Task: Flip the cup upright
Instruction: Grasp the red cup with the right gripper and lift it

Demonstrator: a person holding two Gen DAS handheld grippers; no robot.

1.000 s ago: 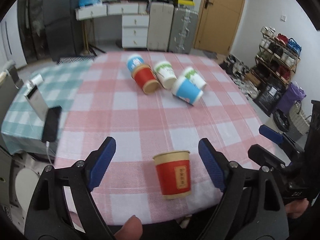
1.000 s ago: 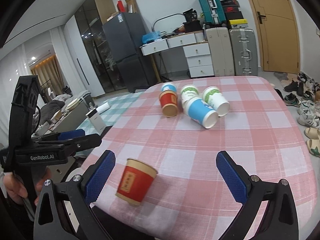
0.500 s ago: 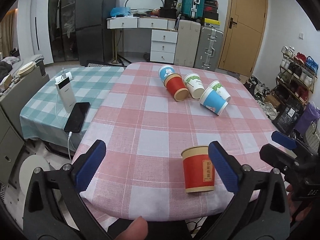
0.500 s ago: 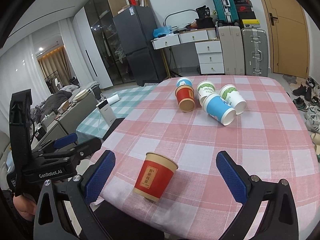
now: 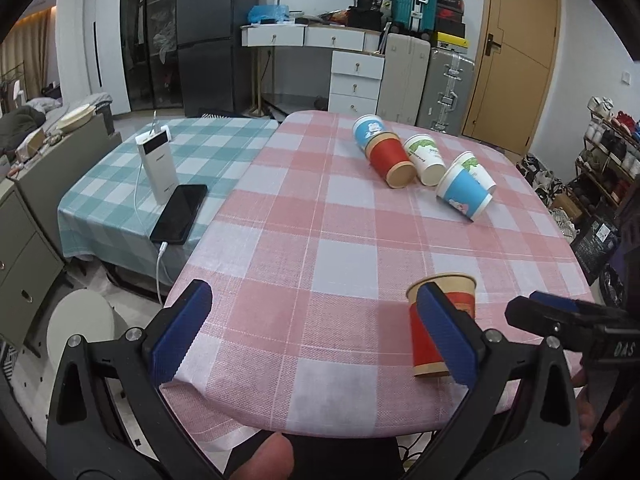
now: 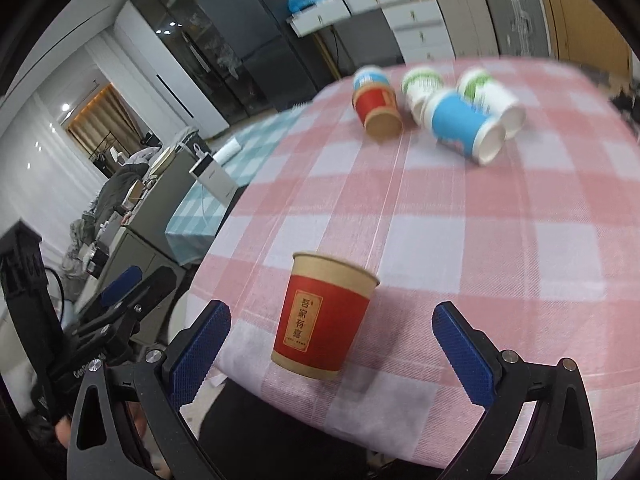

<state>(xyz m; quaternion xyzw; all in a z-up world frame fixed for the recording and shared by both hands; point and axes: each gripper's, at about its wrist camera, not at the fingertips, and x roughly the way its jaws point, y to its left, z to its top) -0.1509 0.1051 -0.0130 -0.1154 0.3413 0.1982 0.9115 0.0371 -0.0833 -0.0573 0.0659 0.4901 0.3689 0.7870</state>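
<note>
1 red cup point(image 6: 324, 316) stands upright at the near edge of the surface point(image 5: 360, 240), both the left tool point(image 5: 316, 332) and right tool point(image 6: 332, 352) wide open and empty; flip step judged done, next calls for grasping 1 of 5 tipped cups point(image 5: 420, 160).

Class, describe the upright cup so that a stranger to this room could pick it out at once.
Find the pink checked tablecloth and follow it to its near edge. There one red paper cup with a brown rim stands alone, mouth up, a gold-framed label on its side. The other cups lie tipped over in a cluster at the far end.
</note>
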